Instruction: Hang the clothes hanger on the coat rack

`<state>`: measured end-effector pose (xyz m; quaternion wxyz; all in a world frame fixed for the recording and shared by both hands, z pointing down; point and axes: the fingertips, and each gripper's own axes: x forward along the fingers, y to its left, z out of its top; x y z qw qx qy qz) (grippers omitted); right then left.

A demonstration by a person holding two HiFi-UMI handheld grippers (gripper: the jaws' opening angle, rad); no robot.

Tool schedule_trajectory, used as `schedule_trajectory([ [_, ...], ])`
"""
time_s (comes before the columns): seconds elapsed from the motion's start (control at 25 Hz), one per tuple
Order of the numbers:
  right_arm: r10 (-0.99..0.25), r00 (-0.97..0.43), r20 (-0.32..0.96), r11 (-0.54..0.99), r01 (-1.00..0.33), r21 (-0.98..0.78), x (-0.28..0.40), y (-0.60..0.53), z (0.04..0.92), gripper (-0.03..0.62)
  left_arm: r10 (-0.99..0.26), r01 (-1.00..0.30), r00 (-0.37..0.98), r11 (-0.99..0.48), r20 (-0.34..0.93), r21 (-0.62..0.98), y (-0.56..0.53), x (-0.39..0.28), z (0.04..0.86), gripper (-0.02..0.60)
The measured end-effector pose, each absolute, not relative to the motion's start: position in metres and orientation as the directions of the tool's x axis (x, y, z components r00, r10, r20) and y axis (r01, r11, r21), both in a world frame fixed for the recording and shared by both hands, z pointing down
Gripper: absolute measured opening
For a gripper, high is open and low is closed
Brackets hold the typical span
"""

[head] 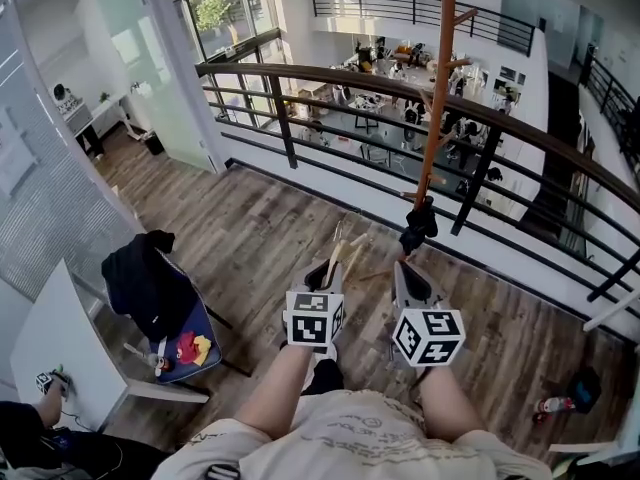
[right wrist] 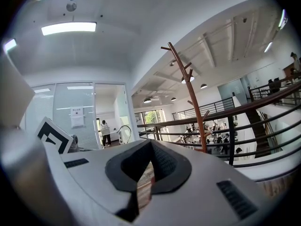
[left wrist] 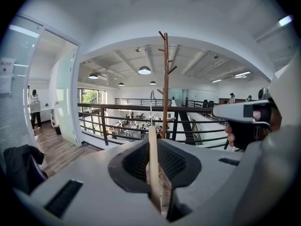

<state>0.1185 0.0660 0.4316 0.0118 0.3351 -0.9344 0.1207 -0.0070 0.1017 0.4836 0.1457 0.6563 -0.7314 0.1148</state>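
Observation:
My left gripper is shut on a pale wooden clothes hanger, which sticks forward from its jaws. In the left gripper view the hanger's wood stands edge-on between the jaws, and its metal hook rises in front of the brown coat rack. The coat rack stands by the railing just ahead of me, its dark base close beyond my right gripper. That right gripper is shut with nothing in it. The coat rack shows ahead and to its right.
A dark metal railing runs across in front, with an open lower floor beyond it. A chair with a black jacket stands at the left. Glass walls close the left side. A bottle and a dark bag lie on the floor at the right.

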Motion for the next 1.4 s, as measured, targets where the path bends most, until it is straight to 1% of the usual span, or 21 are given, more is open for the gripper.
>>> schedule_trajectory([
  [0.28,-0.642,-0.758,0.117,0.731,-0.651,-0.205,0.082,0.009,0.436,-0.002,-0.927,-0.996,-0.065,0.085,0.370,0.038,0.043,-0.043,0.490,0.057],
  [0.48,-0.659,-0.739,0.141,0.711,-0.673,-0.204,0.043,-0.034,0.430,-0.002,-0.923,-0.997,-0.044,0.062,0.381,0.037,-0.004,-0.083,0.486,0.057],
  [0.92,-0.700,-0.695,0.166,0.659,-0.718,-0.225,-0.017,-0.122,0.440,-0.002,-0.916,-0.999,0.004,0.009,0.401,0.031,-0.095,-0.150,0.491,0.057],
  [1.4,-0.769,-0.614,0.178,0.575,-0.786,-0.227,-0.084,-0.189,0.450,-0.002,-0.913,-0.994,0.104,-0.101,0.394,0.028,-0.178,-0.220,0.500,0.057],
])
